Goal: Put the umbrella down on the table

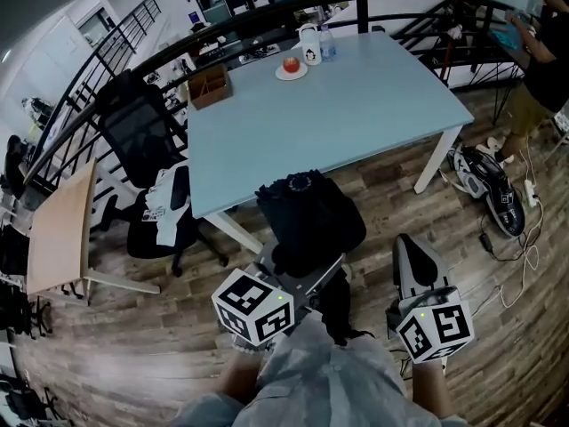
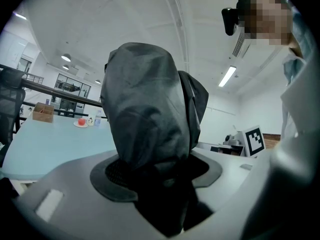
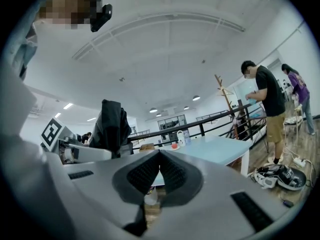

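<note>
The black folded umbrella (image 1: 307,212) stands upright in the air by the near edge of the light blue table (image 1: 356,114). My left gripper (image 1: 302,272) is shut on its lower end. In the left gripper view the umbrella's dark fabric (image 2: 145,109) fills the middle and rises out of the left gripper (image 2: 160,181). My right gripper (image 1: 413,258) hangs to the right of the umbrella, apart from it, over the wooden floor. In its own view the right gripper (image 3: 159,171) is shut with nothing in it, and the umbrella (image 3: 111,125) shows to the left.
At the table's far end stand a wooden box (image 1: 209,85), a plate with a red apple (image 1: 291,66), a white mug (image 1: 309,44) and a bottle (image 1: 327,41). A black office chair (image 1: 142,136) stands left of the table. A person (image 1: 544,56) stands far right, near cables on the floor.
</note>
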A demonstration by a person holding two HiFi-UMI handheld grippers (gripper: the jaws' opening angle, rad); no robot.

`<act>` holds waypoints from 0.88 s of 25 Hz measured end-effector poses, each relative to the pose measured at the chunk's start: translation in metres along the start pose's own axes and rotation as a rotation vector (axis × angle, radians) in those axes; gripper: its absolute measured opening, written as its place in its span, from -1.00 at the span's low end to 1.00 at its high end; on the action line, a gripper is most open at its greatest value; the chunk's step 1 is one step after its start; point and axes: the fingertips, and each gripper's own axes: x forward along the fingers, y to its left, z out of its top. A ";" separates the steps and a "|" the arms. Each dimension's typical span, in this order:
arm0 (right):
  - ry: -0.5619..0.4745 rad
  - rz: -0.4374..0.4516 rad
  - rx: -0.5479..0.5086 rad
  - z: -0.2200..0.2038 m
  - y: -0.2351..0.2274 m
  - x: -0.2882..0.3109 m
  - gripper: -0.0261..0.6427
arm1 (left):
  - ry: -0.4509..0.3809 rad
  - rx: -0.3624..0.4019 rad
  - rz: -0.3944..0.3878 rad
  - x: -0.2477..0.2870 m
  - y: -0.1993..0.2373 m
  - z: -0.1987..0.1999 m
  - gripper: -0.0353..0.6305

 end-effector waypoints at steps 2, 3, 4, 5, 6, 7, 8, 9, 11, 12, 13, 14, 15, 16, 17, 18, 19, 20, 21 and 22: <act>0.000 -0.005 -0.001 0.000 -0.003 0.004 -0.92 | 0.003 0.003 -0.009 0.004 0.004 0.001 -0.07; 0.000 -0.008 -0.005 0.000 -0.004 0.007 -0.92 | 0.003 0.003 -0.014 0.007 0.006 0.001 -0.07; 0.000 -0.010 -0.009 0.000 -0.006 0.010 -0.92 | 0.003 0.003 -0.017 0.011 0.008 0.002 -0.07; 0.002 -0.012 -0.014 0.000 -0.009 0.013 -0.92 | 0.001 0.002 -0.020 0.016 0.011 0.003 -0.07; 0.005 -0.014 -0.018 0.001 -0.013 0.017 -0.92 | -0.002 0.000 -0.022 0.021 0.014 0.004 -0.07; 0.010 -0.016 -0.022 0.002 -0.016 0.020 -0.92 | -0.004 0.000 -0.025 0.026 0.017 0.005 -0.07; 0.014 -0.018 -0.027 0.003 -0.020 0.024 -0.92 | -0.006 0.002 -0.030 0.031 0.018 0.006 -0.07; 0.017 -0.020 -0.033 0.004 -0.023 0.028 -0.92 | -0.008 0.007 -0.035 0.036 0.020 0.008 -0.07; 0.016 -0.024 -0.045 0.009 -0.030 0.036 -0.92 | -0.015 0.022 -0.046 0.046 0.023 0.011 -0.07; 0.014 -0.024 -0.052 0.012 -0.034 0.041 -0.92 | -0.020 0.027 -0.051 0.051 0.024 0.013 -0.07; 0.011 -0.024 -0.059 0.015 -0.036 0.045 -0.92 | -0.024 0.031 -0.056 0.056 0.026 0.015 -0.07; 0.009 -0.024 -0.066 0.018 -0.039 0.050 -0.92 | -0.028 0.032 -0.059 0.060 0.028 0.017 -0.07; 0.006 -0.022 -0.073 0.021 -0.040 0.055 -0.92 | -0.032 0.032 -0.060 0.064 0.030 0.019 -0.07; 0.003 -0.020 -0.078 0.024 -0.042 0.059 -0.92 | -0.035 0.030 -0.059 0.068 0.034 0.021 -0.07; 0.000 -0.018 -0.083 0.028 -0.045 0.064 -0.92 | -0.038 0.026 -0.057 0.073 0.037 0.024 -0.07; -0.001 -0.017 -0.087 0.031 -0.048 0.068 -0.92 | -0.040 0.020 -0.055 0.078 0.040 0.026 -0.07; -0.001 -0.018 -0.090 0.034 -0.052 0.073 -0.92 | -0.040 0.014 -0.055 0.083 0.044 0.029 -0.07; 0.000 -0.019 -0.092 0.036 -0.055 0.077 -0.92 | -0.039 0.009 -0.056 0.088 0.047 0.033 -0.07; -0.001 -0.020 -0.092 0.040 -0.058 0.082 -0.92 | -0.037 0.005 -0.057 0.093 0.050 0.037 -0.07; -0.004 -0.020 -0.091 0.043 -0.061 0.087 -0.92 | -0.034 0.005 -0.058 0.098 0.053 0.041 -0.07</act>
